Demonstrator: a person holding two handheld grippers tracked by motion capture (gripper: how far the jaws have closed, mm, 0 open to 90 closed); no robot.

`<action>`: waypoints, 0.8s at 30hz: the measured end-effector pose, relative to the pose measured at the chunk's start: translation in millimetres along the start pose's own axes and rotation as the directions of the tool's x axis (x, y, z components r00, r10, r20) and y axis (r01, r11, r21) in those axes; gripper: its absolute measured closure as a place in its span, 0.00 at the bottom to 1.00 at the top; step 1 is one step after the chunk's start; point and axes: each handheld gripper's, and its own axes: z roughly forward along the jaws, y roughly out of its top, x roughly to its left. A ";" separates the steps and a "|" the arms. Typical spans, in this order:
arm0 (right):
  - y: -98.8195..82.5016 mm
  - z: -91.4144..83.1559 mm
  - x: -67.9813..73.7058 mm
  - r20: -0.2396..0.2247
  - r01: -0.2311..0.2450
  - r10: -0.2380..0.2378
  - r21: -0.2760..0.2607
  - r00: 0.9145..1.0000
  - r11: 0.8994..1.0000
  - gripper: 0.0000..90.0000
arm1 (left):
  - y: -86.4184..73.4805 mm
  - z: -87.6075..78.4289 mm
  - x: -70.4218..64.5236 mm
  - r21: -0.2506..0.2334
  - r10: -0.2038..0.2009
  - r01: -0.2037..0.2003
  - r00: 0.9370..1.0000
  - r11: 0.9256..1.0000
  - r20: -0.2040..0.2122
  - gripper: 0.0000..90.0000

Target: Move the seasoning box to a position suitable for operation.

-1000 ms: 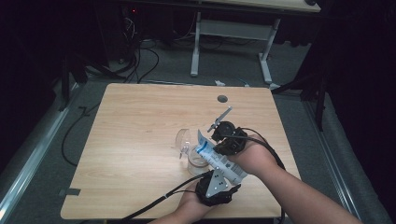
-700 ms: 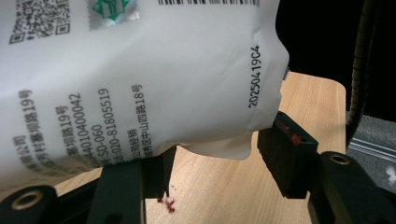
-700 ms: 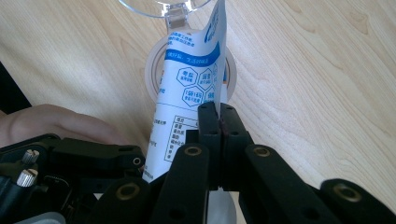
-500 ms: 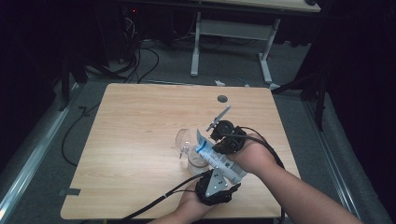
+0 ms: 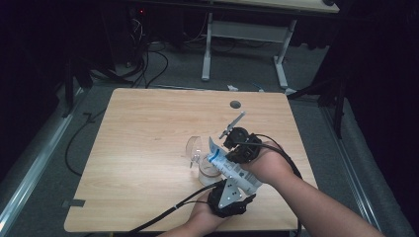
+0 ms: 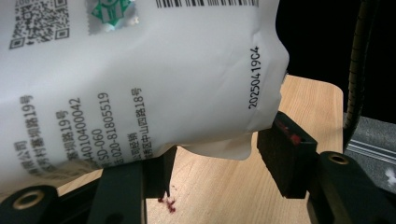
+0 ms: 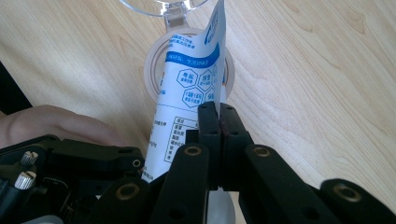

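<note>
Now I tip the pouch (image 5: 231, 167) over the jar (image 5: 209, 170) on the tabletop (image 5: 148, 148).
Right fingers (image 7: 218, 119) clamp its edge for aim; left fingers (image 6: 275, 158) clamp its base, lifting it to pour.

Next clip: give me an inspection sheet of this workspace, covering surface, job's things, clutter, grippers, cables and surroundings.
Surface: wooden table, round hole near its far edge; small red specks under the left gripper.
Job's things: white-and-blue pouch tilted over a clear container with its hinged lid open.
Clutter: nothing seen.
Grippers: left gripper holds the pouch's lower end; right gripper shut on the pouch's edge near its top.
Cables: black cable trails off the near table edge; more lie on the floor.
Surroundings: dark room, a second table's legs behind.
</note>
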 end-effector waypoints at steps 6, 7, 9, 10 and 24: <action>0.3 0.1 -1.4 0.002 0.002 -0.002 0.000 1.000 1.000 1.00 | 0.2 0.5 0.6 0.000 -0.001 0.001 1.000 1.000 0.001 0.54; 0.3 0.2 -1.4 0.004 0.002 -0.002 0.000 1.000 1.000 1.00 | 0.1 0.7 0.7 -0.001 -0.001 0.001 1.000 1.000 -0.001 0.54; 0.4 0.4 -1.2 0.005 0.000 0.000 0.000 1.000 1.000 1.00 | 0.1 0.9 0.9 -0.001 0.001 -0.001 1.000 1.000 -0.003 0.54; 0.5 0.4 -1.1 0.005 -0.002 0.002 0.000 1.000 1.000 1.00 | 0.2 1.0 0.9 -0.001 0.001 -0.001 1.000 1.000 -0.003 0.54; 2.0 -1.0 -1.9 0.008 -0.001 0.001 0.001 1.000 1.000 1.00 | 3.7 1.3 1.2 -0.007 0.004 -0.004 1.000 1.000 -0.004 0.54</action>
